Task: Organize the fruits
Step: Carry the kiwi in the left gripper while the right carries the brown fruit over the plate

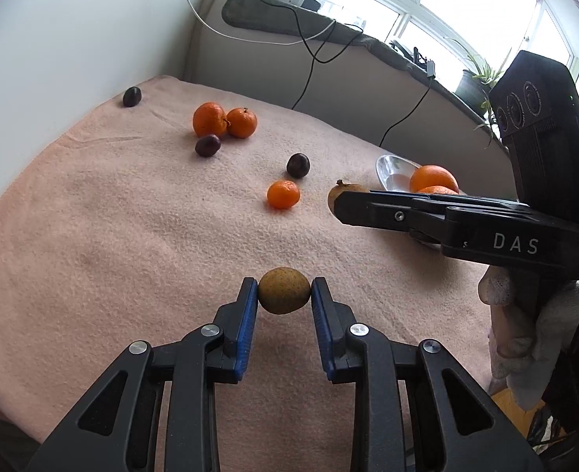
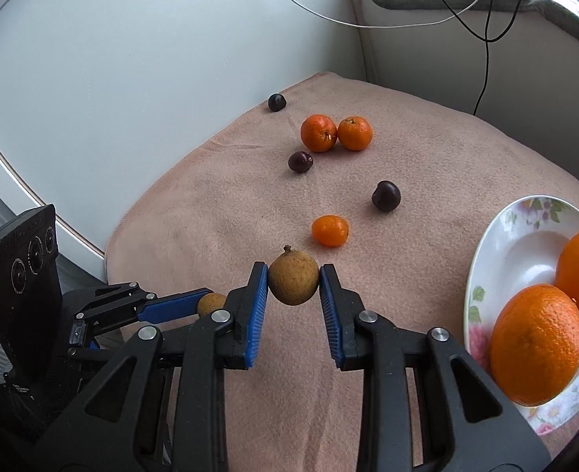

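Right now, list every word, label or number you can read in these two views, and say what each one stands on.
"DAS": white letters on the side of the black right gripper, seen in the left wrist view.
"G": a lone white letter cut off at the edge of the black camera housing above it.
Small pale print low on the left gripper's black body: too small to read.

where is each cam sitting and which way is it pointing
Left wrist: on the left gripper, angled down over the pink blanket; its fingers pinch a round brown fruit; the right gripper and a gloved hand show.
Right wrist: on the right gripper, angled down; its fingers pinch a stemmed brown fruit; the left gripper shows.
Shared: blanket, tangerines, dark plums, plate.
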